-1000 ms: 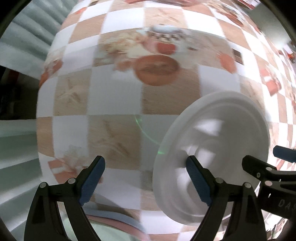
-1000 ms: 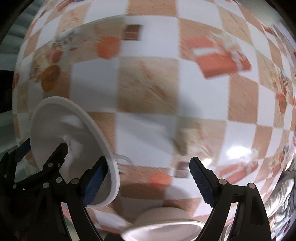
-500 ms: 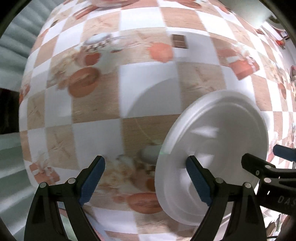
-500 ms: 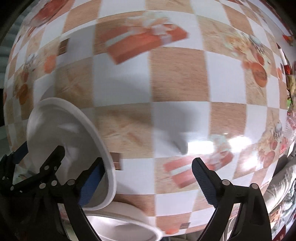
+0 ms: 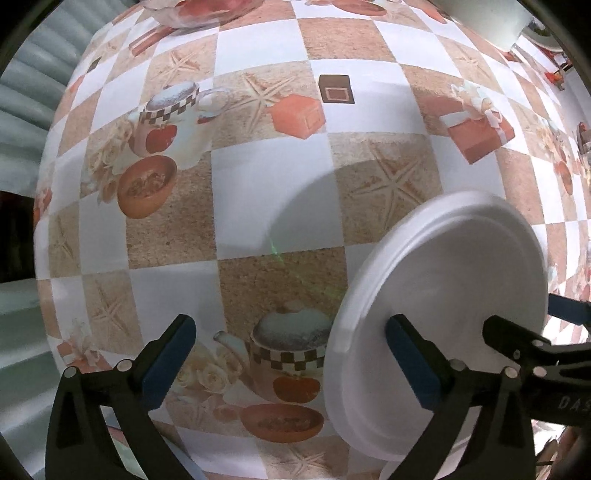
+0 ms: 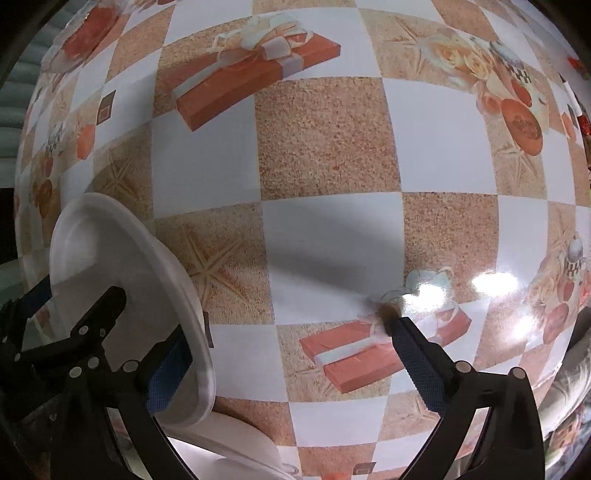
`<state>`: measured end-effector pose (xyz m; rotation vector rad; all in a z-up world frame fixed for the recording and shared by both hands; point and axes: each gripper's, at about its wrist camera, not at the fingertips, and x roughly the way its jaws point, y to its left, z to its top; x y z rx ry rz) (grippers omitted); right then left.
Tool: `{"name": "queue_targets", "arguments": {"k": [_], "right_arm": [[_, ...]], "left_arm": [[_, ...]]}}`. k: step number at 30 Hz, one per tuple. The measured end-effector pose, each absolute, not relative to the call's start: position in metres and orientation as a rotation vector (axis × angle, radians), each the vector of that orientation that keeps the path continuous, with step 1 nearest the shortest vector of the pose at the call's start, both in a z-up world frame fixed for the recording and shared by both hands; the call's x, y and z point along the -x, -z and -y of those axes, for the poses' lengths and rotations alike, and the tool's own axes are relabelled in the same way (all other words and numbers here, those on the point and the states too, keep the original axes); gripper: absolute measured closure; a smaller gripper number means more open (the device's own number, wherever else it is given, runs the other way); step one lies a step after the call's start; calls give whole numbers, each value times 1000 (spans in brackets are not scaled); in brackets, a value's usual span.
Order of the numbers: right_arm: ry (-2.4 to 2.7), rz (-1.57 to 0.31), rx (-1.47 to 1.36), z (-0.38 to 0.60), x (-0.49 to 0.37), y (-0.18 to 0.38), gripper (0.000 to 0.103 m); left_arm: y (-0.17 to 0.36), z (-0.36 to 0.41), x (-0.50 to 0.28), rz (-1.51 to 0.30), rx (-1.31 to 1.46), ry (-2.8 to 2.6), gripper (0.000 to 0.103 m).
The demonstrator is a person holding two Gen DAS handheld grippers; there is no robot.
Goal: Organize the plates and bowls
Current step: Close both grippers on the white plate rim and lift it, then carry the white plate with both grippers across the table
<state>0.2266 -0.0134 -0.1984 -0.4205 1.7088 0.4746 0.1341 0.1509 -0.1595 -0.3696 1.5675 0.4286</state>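
A white plate stands tilted on edge above the checkered tablecloth, between the two grippers. In the left wrist view my left gripper is open; its right finger lies against the plate's underside. In the right wrist view the same plate rises at the left, and my right gripper is open, its left finger by the plate's rim. The left gripper's finger lies across the plate's hollow face. A white bowl rim shows at the bottom of the right wrist view.
The table wears an orange-and-white checkered cloth with printed teapots and gift boxes. A glass dish sits at the far edge. A white container stands far right. The table's left edge drops off.
Both cameras have moved across the table with the plate between them. The cloth pattern has slid past. The bowl rim sits lower in the right wrist view.
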Motion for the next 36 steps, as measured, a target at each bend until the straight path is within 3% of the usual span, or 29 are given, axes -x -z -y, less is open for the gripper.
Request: {"name": "queue_targets", "arguments": {"k": [18, 21, 24, 27, 29, 31, 32, 36], "right_arm": [[-475, -1687, 414, -2, -215, 204, 0], [-486, -1682, 407, -1, -214, 204, 1], [-503, -1669, 398, -1, -212, 195, 12], [-551, -1641, 407, -9, -204, 183, 38], [-598, -1635, 397, -15, -198, 177, 66], [-634, -1662, 335, -17, -196, 176, 85], [-632, -1680, 300, -18, -196, 176, 89], [-600, -1706, 257, -18, -196, 173, 89]], "left_arm": [[165, -155, -123, -1549, 417, -411, 0], [158, -150, -130, -1542, 395, -386, 9], [151, -143, -134, -1535, 381, -366, 20], [146, -134, -138, -1528, 359, -336, 37], [147, -130, -142, -1520, 360, -310, 49], [145, -125, -144, -1518, 356, -288, 66], [144, -122, -146, -1521, 353, -279, 68], [139, -120, -150, -1525, 354, -294, 68]]}}
